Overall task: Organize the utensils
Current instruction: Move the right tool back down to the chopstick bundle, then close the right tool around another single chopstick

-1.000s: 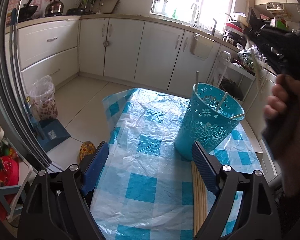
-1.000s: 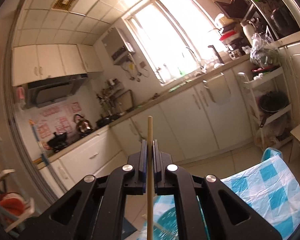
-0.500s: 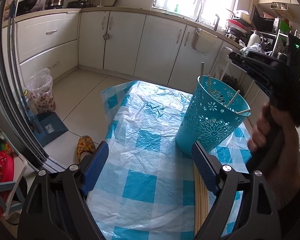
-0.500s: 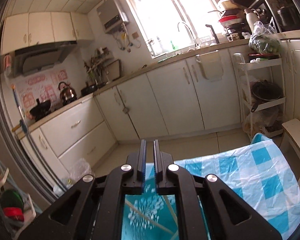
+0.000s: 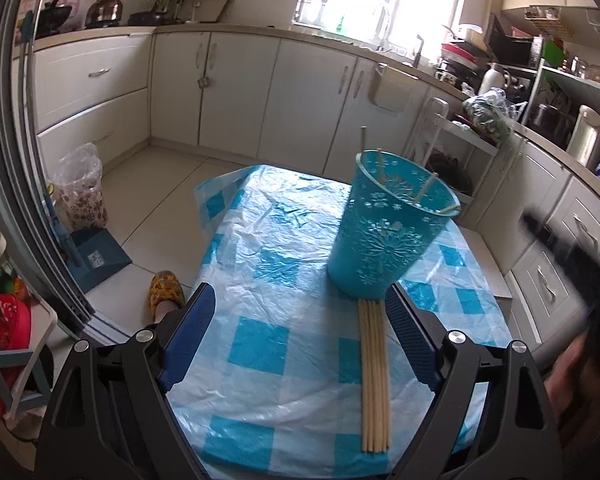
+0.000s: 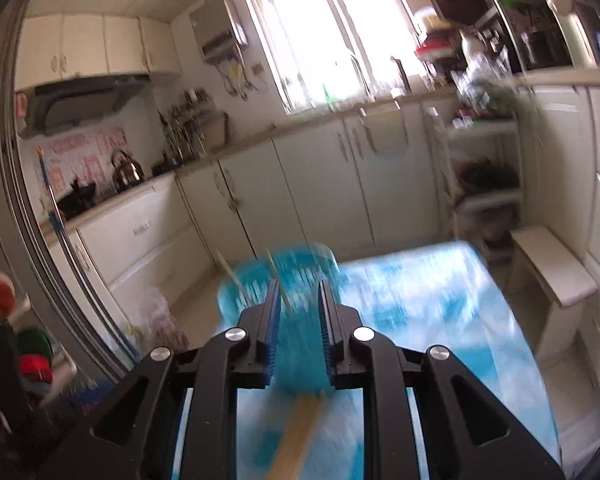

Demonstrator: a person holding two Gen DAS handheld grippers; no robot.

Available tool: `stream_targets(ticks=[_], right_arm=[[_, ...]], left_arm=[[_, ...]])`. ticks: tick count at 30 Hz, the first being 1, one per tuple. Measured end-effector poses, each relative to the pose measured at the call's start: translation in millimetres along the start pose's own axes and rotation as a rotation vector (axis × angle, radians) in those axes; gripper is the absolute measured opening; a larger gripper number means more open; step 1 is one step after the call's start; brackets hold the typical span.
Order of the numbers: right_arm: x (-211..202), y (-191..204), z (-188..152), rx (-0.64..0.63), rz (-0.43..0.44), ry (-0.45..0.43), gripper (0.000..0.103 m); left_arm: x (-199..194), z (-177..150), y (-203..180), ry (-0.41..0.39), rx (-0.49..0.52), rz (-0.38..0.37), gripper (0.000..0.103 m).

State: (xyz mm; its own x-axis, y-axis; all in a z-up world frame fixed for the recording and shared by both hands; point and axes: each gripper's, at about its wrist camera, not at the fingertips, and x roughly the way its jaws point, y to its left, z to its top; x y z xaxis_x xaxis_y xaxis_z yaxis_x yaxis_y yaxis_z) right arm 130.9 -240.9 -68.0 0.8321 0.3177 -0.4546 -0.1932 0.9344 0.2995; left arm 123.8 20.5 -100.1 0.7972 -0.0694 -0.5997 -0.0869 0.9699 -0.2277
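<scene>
Both wrist cameras look down along their fingers, close over the checked tablecloth, sharing the turquoise basket; the right view seems blurred.

Chopsticks lie bundled before the teal basket on the tablecloth.

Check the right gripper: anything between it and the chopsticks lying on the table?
Nothing visible. The right gripper, jaws opening and empty, points at the bundle of chopsticks lying flat on the tablecloth. The blue basket stands behind the bundle's far end, not in the way.
</scene>
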Motion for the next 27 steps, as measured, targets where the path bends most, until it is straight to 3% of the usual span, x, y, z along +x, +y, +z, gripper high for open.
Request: stream_targets(ticks=[9, 17, 27], right_arm=[[26.2, -16.6, -61.5, 0.099, -0.065, 0.218, 0.020], [25.7, -8.5, -76.9, 0.074, -0.074, 0.261, 0.021], [48.8, 1.9, -86.2, 0.045, -0.094, 0.315, 0.024]], left_arm=[[-31.0, -5.0, -6.4, -0.032, 0.013, -0.023, 0.085], [-40.1, -14.4, -1.7, -0.022, 0.012, -0.020, 0.086], [-18.9, -37.5, 29.4, 0.067, -0.007, 0.046, 0.086]])
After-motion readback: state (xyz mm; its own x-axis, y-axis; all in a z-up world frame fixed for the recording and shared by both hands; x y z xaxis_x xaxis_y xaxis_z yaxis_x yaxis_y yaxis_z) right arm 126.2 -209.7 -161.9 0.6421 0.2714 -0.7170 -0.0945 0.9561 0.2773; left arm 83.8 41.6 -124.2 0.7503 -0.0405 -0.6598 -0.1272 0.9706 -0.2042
